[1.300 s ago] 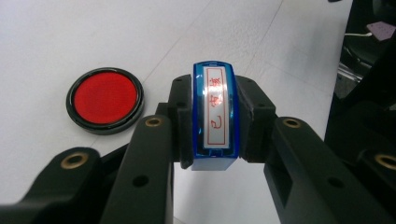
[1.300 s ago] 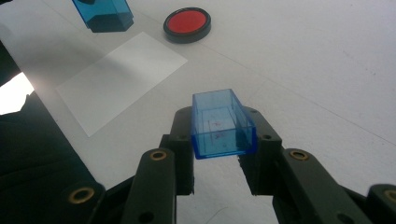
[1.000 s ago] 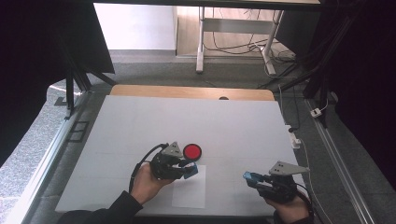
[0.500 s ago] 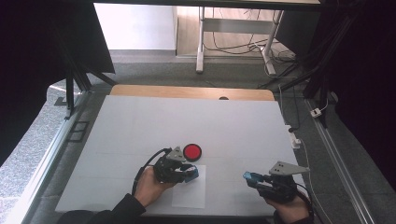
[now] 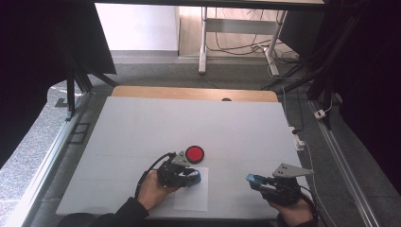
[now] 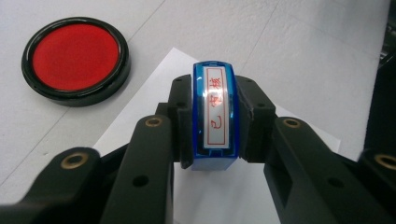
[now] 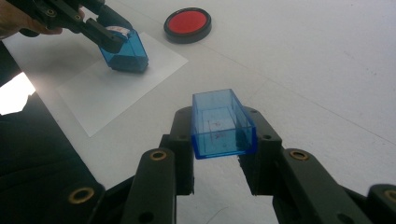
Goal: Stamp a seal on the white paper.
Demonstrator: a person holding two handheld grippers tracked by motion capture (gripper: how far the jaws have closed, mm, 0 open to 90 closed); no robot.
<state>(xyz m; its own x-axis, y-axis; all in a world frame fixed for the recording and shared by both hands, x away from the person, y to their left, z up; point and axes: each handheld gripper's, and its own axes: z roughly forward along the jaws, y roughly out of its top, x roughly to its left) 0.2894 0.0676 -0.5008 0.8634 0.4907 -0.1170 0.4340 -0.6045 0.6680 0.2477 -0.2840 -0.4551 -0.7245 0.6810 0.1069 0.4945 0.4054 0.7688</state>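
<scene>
left gripper (image 5: 191, 177) is clamped on the blue stamp (image 6: 214, 116), jaws pressing it from both sides, the label with red characters facing up at its own camera. in the right gripper view the stamp (image 7: 123, 52) sits tilted on the paper (image 7: 116, 79), base touching or just above the sheet, hard to tell which. the paper (image 5: 191, 196) lies on the white table (image 5: 142, 127) at the near edge, and the red ink pad (image 5: 194, 153) sits just beyond it, open, apart from the stamp. over on the right, the right gripper (image 5: 253, 179) has its jaws closed on the clear blue cap (image 7: 219, 123), hollow side facing the camera, held above the table, well apart from the paper. in the high view the cap (image 5: 254, 179) shows at the gripper's tip, pointing toward the left hand (image 5: 153, 189).
</scene>
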